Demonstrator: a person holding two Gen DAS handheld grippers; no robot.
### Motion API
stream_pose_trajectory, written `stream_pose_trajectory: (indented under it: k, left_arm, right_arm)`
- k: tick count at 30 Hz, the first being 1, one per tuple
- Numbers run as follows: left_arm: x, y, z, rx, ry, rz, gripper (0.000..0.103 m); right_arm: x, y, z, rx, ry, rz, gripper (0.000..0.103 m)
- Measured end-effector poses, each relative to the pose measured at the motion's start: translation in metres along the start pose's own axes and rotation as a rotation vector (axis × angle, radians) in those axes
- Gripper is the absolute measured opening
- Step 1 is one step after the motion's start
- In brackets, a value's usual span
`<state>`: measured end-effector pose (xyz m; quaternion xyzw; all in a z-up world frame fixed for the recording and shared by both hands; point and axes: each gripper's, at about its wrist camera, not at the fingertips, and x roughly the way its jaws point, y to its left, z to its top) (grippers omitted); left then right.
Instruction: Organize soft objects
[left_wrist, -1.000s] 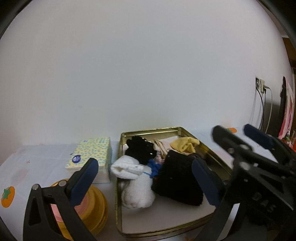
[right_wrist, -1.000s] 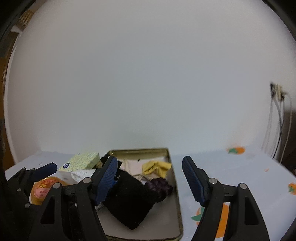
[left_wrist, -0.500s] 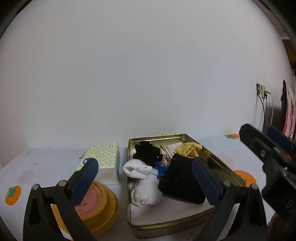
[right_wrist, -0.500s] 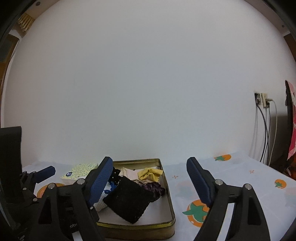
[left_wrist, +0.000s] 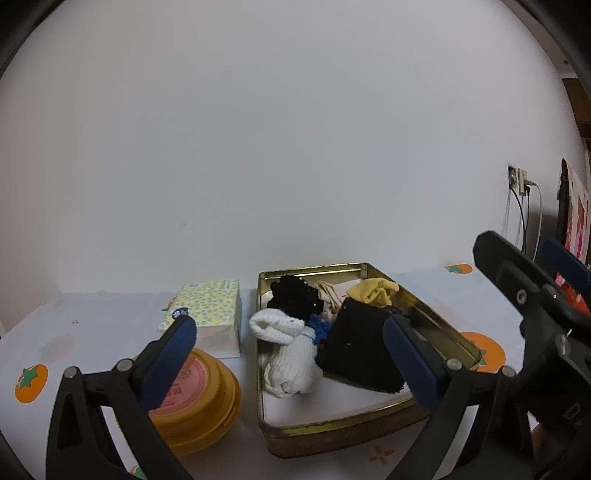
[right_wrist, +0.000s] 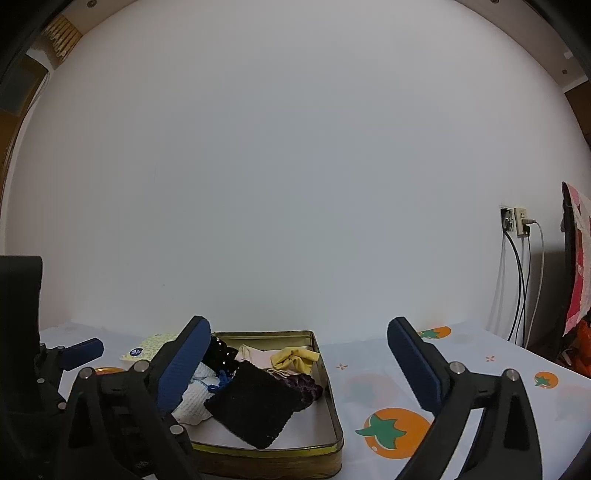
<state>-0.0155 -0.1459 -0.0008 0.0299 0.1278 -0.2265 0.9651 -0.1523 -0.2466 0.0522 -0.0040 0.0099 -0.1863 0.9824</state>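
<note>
Both tongs empty: left tongs (left_wrist: 288, 354) wide apart, right tongs (right_wrist: 299, 365) opening, nothing between. Soft stuff piled in gold tin (left_wrist: 436, 325) on worktop, dead ahead of left, probably nearer.

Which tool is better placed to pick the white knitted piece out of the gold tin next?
Left, probably. The left tool stands open, and the white knitted piece sits between its fingers in its own view, in the gold tin. The right tool, jaws opening and empty, frames the tin's right side instead.
</note>
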Motion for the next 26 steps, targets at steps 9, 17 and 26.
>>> stream_pose_trajectory:
  k: [9, 17, 26]
  left_arm:
    - [-0.0024, -0.0021, -0.0008, 0.016, 0.009, -0.006, 0.103]
    - [0.0002, -0.002, -0.0006, 0.007, 0.02, 0.037, 0.103]
    - [0.0007, 0.0013, -0.0015, -0.016, 0.017, 0.021, 0.103]
  right_arm:
    - [0.0006, 0.0012, 0.0009, -0.008, 0.0, 0.006, 0.1]
    - [-0.0025, -0.0022, 0.0004, -0.002, -0.013, 0.009, 0.1]
    - [0.0006, -0.0048, 0.0004, 0.003, -0.002, -0.008, 0.1]
